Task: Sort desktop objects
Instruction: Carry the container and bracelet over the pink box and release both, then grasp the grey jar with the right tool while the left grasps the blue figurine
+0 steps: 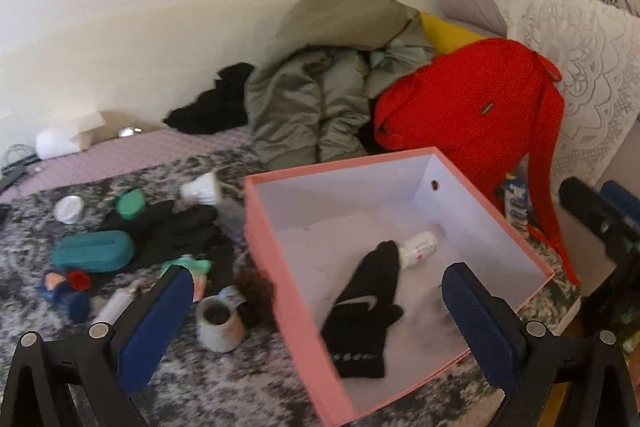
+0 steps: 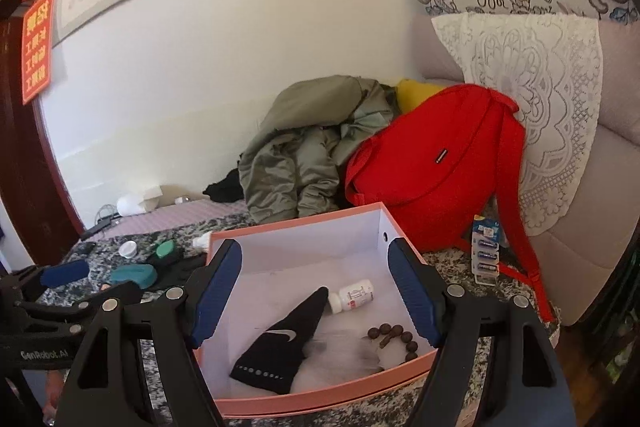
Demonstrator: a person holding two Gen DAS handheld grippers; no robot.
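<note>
Both grippers spread and empty: left gripper (image 1: pixel 316 311) and right gripper (image 2: pixel 316 291) hover over the pink box (image 1: pixel 280 267), which already holds one black glove (image 1: pixel 362 311), a pill bottle (image 1: pixel 418 249) and beads (image 2: pixel 394 341). Remaining black glove (image 1: pixel 180 231) lies on the tabletop (image 1: pixel 224 383) left of the box, beside the teal case (image 1: pixel 94 251). It looks soft, light and floppy; best pinched mid-palm through a bunched fold.

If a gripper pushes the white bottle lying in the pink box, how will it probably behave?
The white bottle lies on its side, so it will likely roll, not slide. It looks like small plastic, probably light and stiff. Its cap end touches the black glove, which may stop rolling that way; the box floor on the other side is bare.
</note>
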